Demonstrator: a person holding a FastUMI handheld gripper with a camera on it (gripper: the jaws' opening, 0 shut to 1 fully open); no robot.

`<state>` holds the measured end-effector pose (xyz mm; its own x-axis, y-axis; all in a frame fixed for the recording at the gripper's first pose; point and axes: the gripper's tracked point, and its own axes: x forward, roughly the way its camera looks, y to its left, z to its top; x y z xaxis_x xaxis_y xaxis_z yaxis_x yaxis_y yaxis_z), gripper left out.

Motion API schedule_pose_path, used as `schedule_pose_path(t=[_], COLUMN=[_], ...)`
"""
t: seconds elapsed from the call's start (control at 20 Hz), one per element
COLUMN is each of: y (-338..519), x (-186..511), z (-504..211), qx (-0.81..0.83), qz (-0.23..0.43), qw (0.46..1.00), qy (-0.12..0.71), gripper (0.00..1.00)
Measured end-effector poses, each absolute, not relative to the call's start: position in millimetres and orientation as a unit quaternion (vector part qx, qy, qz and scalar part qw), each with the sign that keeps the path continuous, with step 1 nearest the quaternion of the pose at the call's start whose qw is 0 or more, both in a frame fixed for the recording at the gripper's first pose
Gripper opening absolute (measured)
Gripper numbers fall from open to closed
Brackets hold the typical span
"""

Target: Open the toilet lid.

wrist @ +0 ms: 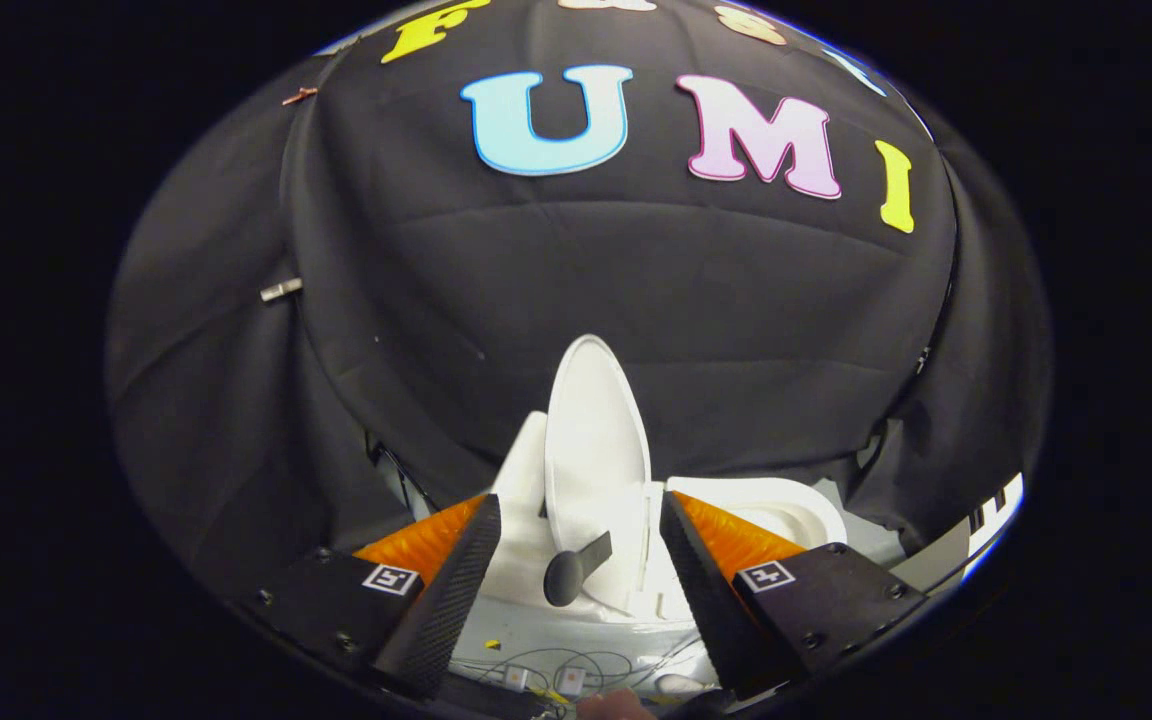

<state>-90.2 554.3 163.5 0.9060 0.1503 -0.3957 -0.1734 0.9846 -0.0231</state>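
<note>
White lid (596, 450) stands upright at twelve o'clock beyond the tongs (581, 575), near the tank (526, 470), with the bowl (766, 505) at two o'clock. Tongs spread wide, gripping nothing. Opening looks done; next, probably just backing away.

The toilet lid (591, 450) is a white oval, raised and standing nearly upright, seen almost edge-on so that it looks narrow. It rises from the back of a white toilet (776, 510), whose open bowl shows just to its side. A dark, rounded handle (574, 570) sticks out from the lid's lower part.
</note>
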Motion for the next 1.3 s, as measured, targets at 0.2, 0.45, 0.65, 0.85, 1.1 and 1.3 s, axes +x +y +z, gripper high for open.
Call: schedule_pose_path(t=[0.2,0.45,0.65,0.85,1.1,1.3], y=[524.3,451.3,394.9,335.4,274.6,247.0], x=[-86.3,-68.2,-59.9,-45.9,-31.5,-24.8], z=[194.1,198.9,180.7,164.8,135.6,93.4], qx=[-0.003,-0.003,0.000,-0.020,-0.040,-0.010], qz=[0.104,0.096,0.097,0.086,0.072,0.079], qw=[0.980,0.984,0.985,0.990,0.993,0.993], qy=[0.170,0.149,0.144,0.113,0.084,0.088], gripper=[1.00,1.00,1.00,1.00,0.99,1.00])
